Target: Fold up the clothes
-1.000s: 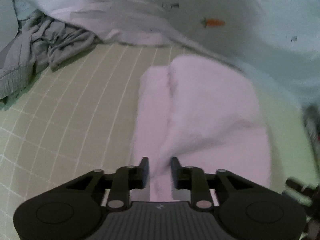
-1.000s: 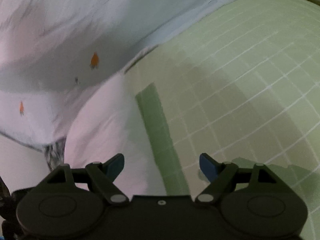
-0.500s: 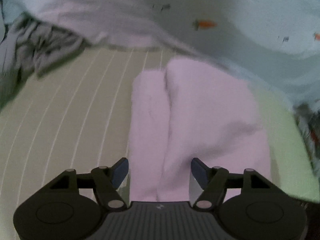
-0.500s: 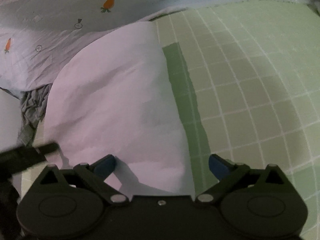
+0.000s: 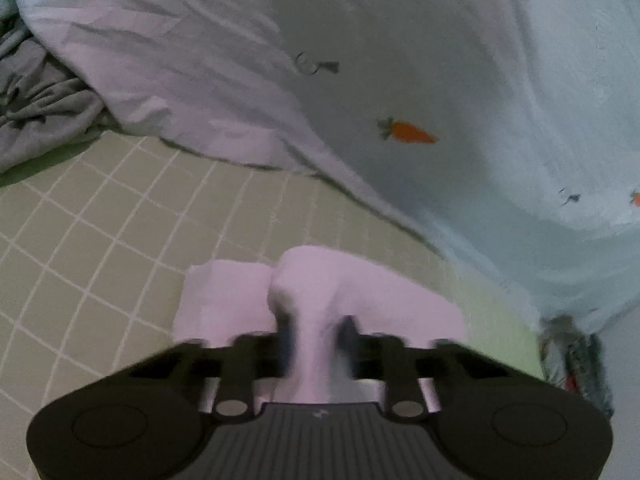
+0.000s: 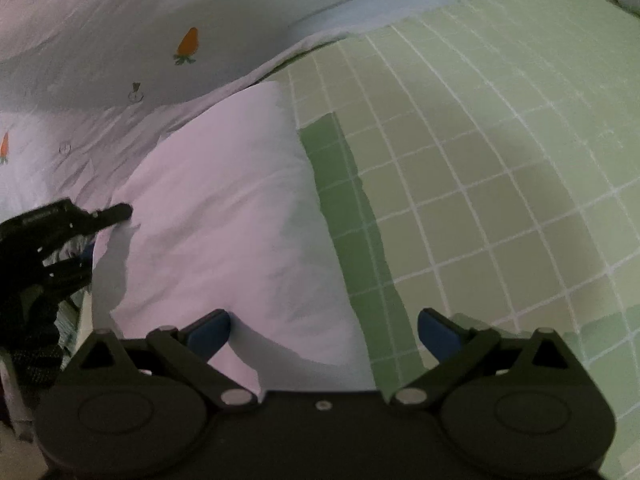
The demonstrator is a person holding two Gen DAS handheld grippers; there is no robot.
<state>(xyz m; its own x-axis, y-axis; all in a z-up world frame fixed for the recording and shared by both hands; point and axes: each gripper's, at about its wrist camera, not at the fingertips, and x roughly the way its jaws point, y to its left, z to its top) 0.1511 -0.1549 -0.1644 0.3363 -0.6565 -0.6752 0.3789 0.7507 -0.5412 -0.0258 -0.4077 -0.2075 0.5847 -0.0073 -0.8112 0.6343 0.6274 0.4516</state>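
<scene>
Pinching a raised ridge of the pink garment [image 5: 320,292], left gripper [image 5: 316,344] clenched; right gripper [image 6: 324,330] released. Lift evenly, keep edges aligned.

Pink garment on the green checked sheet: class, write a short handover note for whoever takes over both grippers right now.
Left gripper: shut on a raised ridge of the pink garment.
Right gripper: open, at the garment's near edge, gripping nothing.
The garment lies partly folded on the green checked sheet, beside the carrot-print quilt.
A crumpled grey garment waits at the sheet's far left.
Left to do: finish this fold, probably then the grey one.
</scene>
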